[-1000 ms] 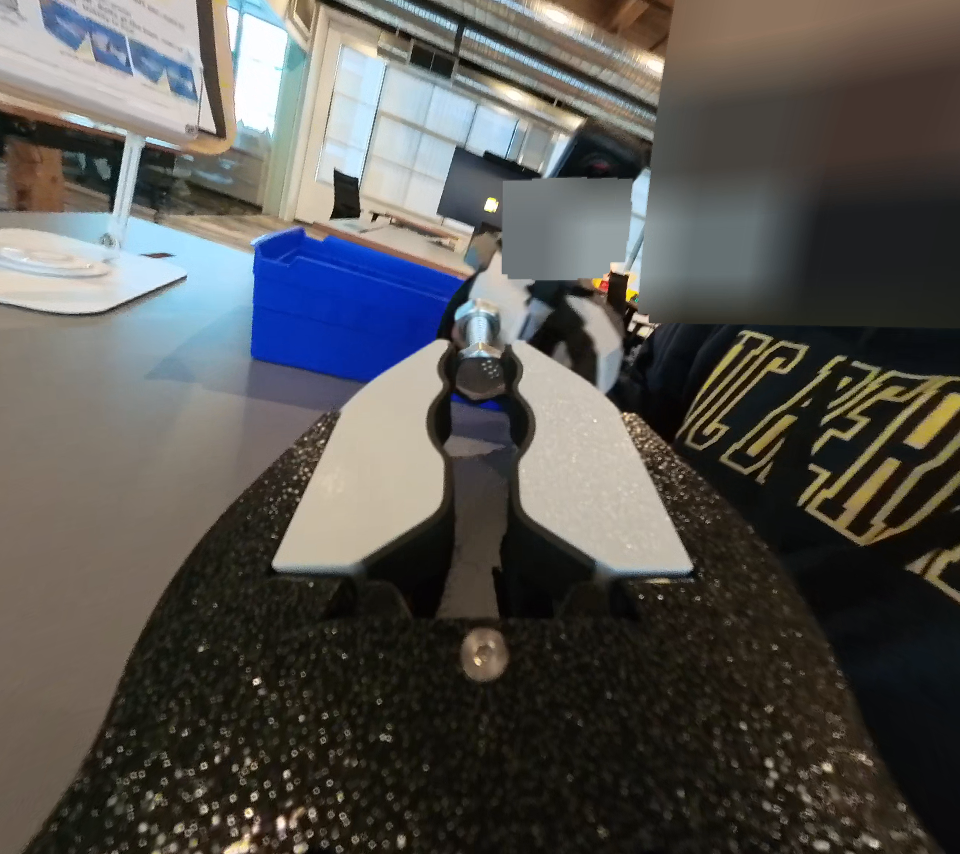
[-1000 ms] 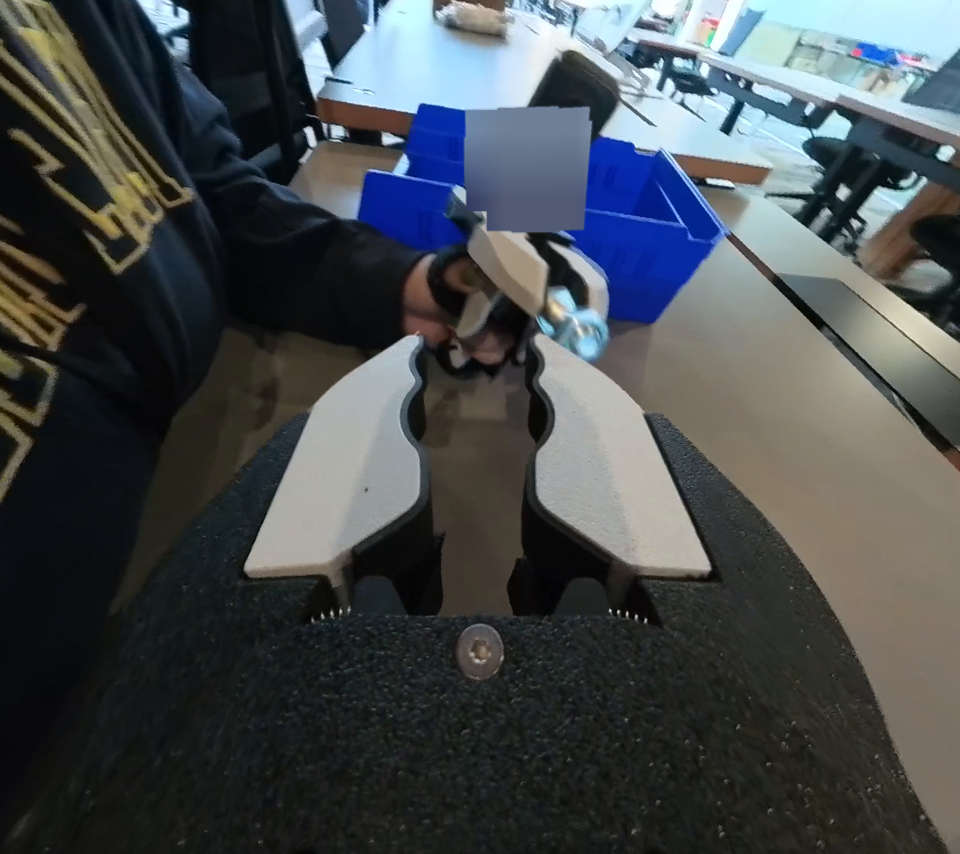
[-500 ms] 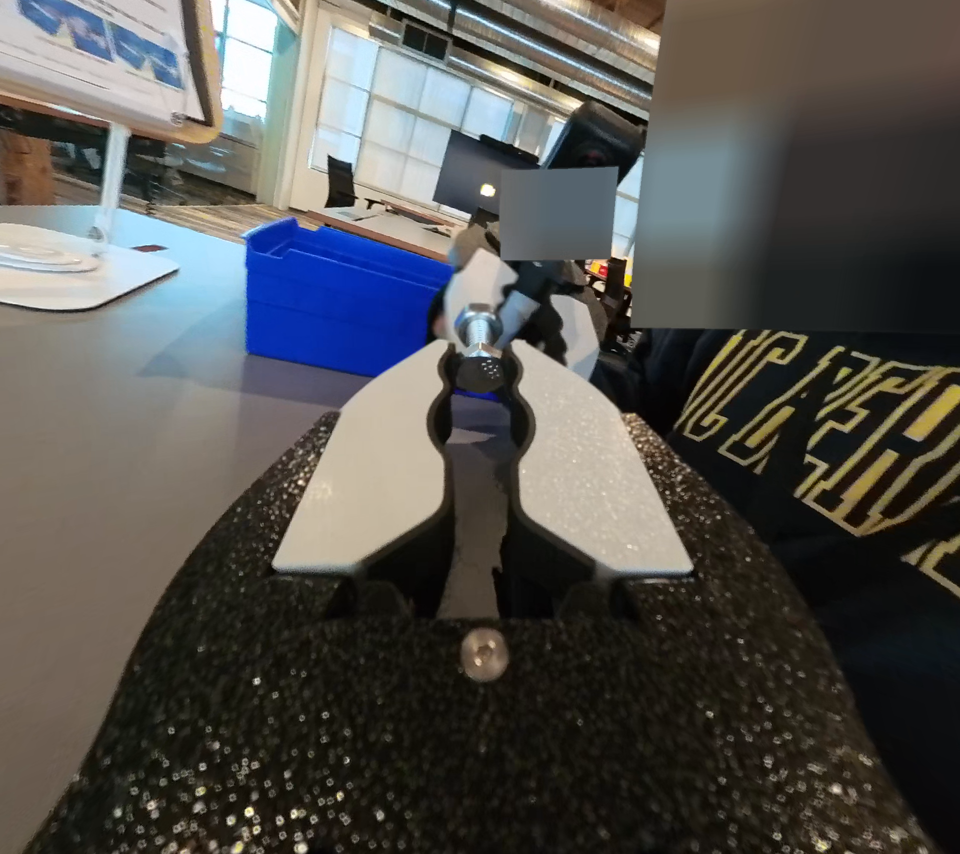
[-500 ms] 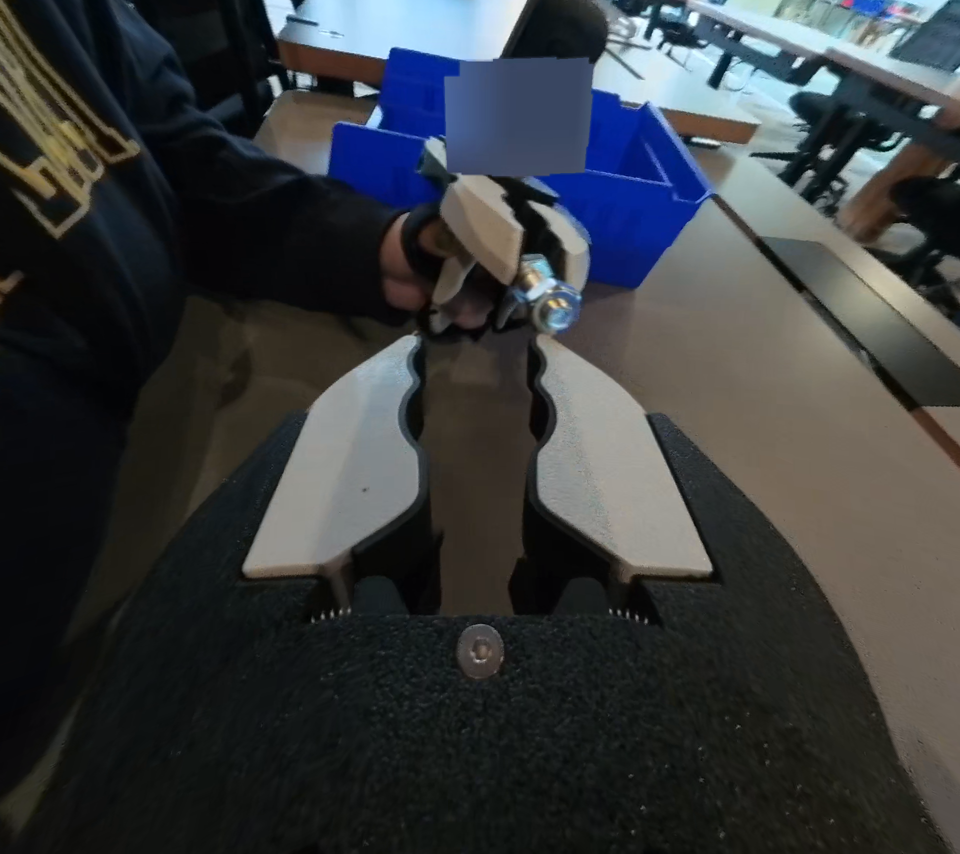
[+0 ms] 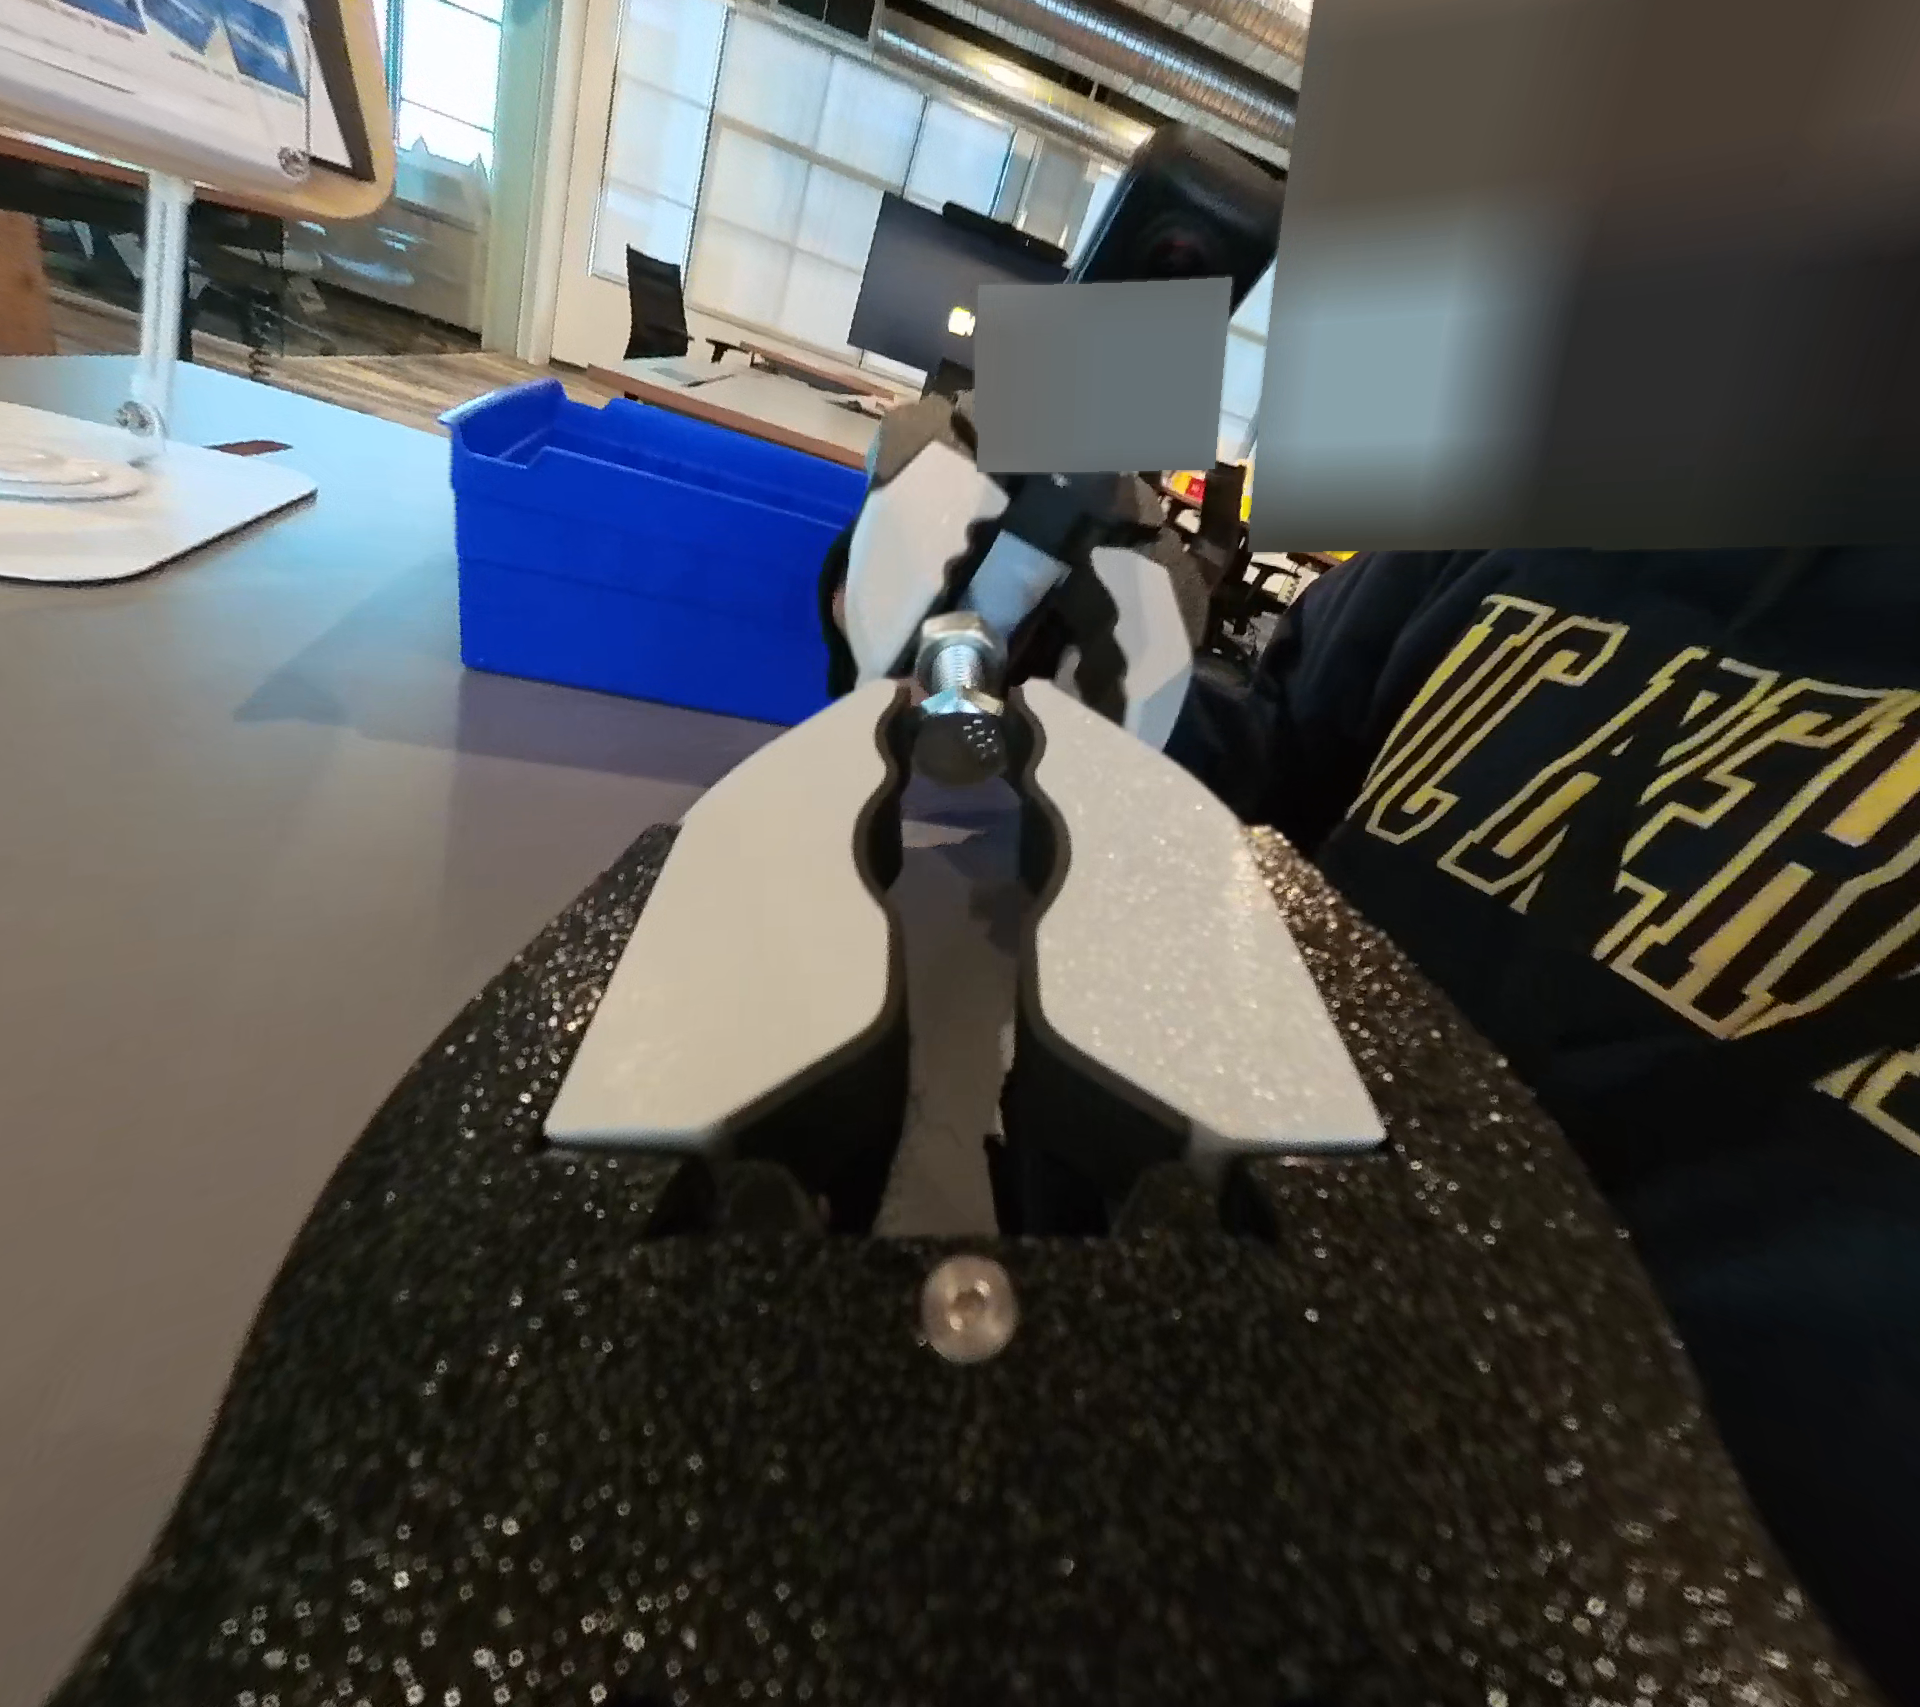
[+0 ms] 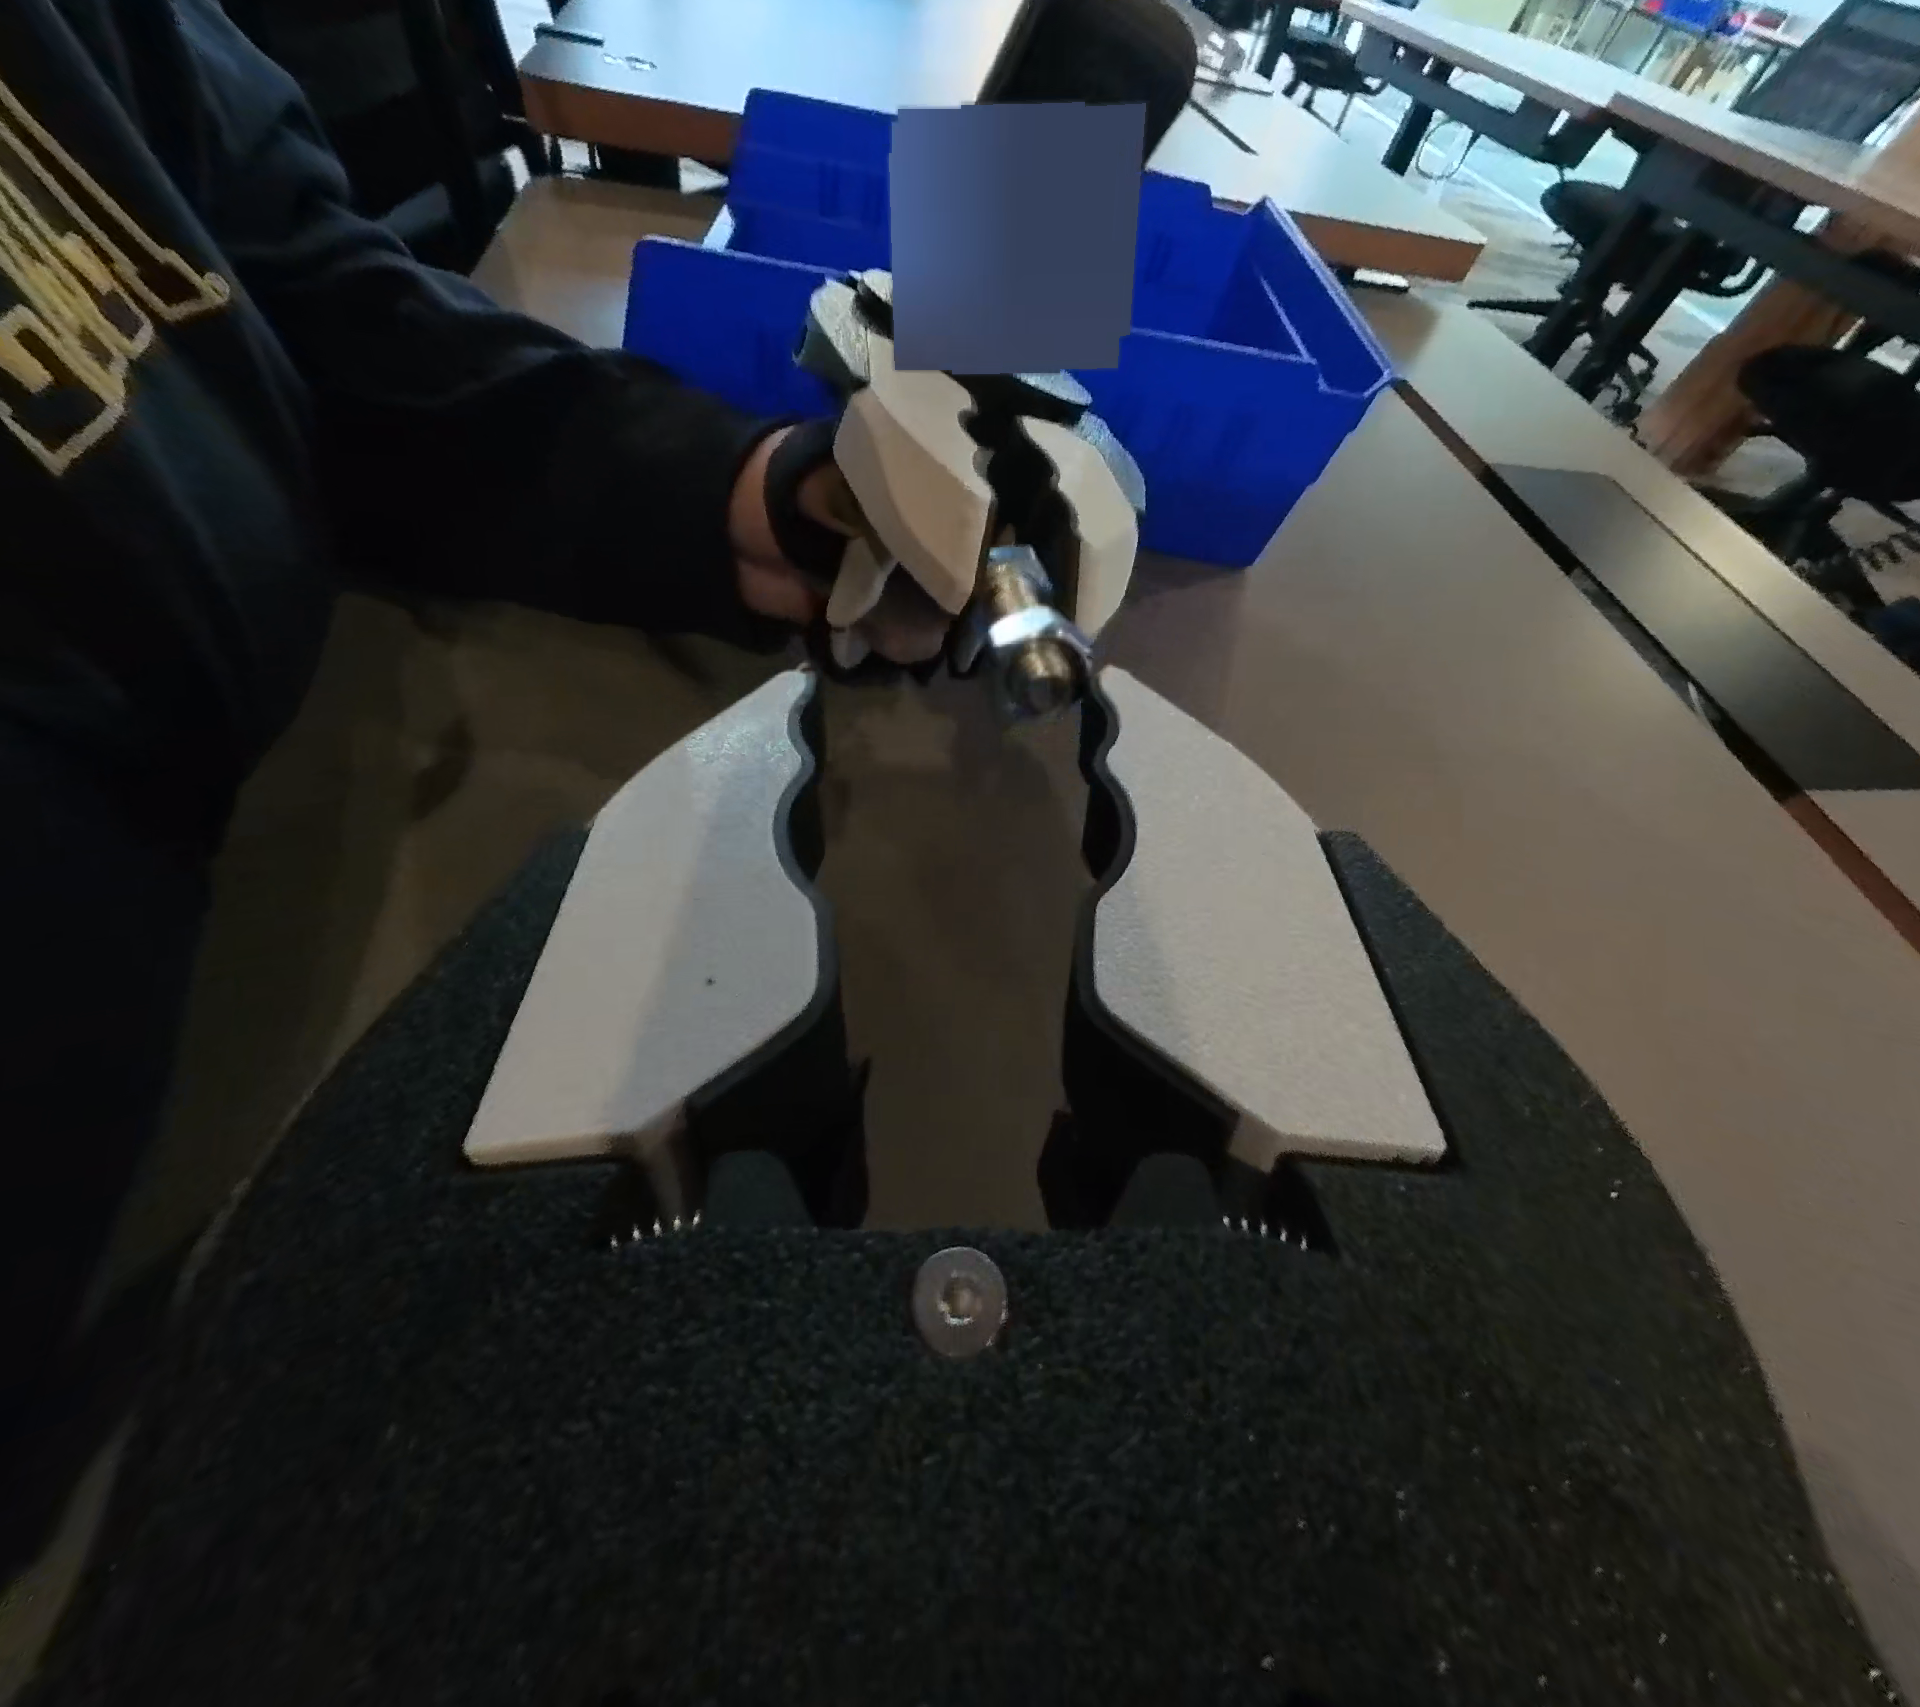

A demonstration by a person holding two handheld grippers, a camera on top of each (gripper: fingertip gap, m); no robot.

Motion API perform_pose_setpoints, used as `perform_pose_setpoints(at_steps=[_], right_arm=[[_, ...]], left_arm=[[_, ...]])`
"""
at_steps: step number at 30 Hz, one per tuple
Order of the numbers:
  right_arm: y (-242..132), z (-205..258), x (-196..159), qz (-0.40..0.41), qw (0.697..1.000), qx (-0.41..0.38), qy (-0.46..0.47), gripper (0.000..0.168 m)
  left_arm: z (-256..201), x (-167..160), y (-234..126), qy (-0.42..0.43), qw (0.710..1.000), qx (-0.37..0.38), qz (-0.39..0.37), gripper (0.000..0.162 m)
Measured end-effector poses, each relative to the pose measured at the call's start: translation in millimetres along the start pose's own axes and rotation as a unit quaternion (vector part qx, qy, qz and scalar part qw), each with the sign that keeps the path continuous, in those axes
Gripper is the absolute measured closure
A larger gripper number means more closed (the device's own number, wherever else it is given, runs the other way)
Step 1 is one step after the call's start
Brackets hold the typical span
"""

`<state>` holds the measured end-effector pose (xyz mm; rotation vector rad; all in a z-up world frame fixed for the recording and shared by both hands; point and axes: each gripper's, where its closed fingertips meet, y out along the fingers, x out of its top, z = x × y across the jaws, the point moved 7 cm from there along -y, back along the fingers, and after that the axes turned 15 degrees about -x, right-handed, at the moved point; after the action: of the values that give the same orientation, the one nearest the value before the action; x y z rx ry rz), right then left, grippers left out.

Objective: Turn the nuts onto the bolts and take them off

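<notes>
My left gripper (image 5: 958, 722) is shut on the hex head of a steel bolt (image 5: 956, 748) and holds it above the table. The threaded shaft points away, with a nut (image 5: 951, 627) on its far end. My right gripper (image 6: 951, 696) is open and empty, facing the left one. In the right wrist view the nut (image 6: 1034, 649) sits just off my right gripper's right fingertip (image 6: 1117, 712); contact is unclear. The left gripper (image 6: 1023, 577) shows there in a gloved hand. The right gripper (image 5: 1003, 608) shows open behind the nut in the left wrist view.
A blue bin (image 5: 644, 577) stands on the grey table (image 5: 208, 826) behind the grippers; it also shows in the right wrist view (image 6: 1247, 410). A sign on a white stand (image 5: 156, 452) is at the far left. The person's dark sweatshirt (image 5: 1610, 826) is close on the right. Only a small space, under 4 cm, lies between the two pairs of fingers.
The two grippers have come closer together. The nut end of the bolt now sits at my right gripper's open tips. The left gripper stays shut on the bolt head.
</notes>
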<state>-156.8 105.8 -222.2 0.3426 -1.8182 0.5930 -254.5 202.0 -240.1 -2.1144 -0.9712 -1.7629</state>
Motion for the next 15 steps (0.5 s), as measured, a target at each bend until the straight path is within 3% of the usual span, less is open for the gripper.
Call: perform_pose_setpoints(at_steps=[6, 15], right_arm=[[-2, 7, 0, -0.003, 0.998, 0.059, 0.006, 0.135], [-3, 3, 6, -0.038, 0.999, 0.014, 0.000, 0.120]], left_arm=[[2, 0, -3, -0.002, 1.000, 0.012, -0.002, 0.145], [2, -5, 2, -0.002, 1.000, 0.005, 0.022, 0.145]])
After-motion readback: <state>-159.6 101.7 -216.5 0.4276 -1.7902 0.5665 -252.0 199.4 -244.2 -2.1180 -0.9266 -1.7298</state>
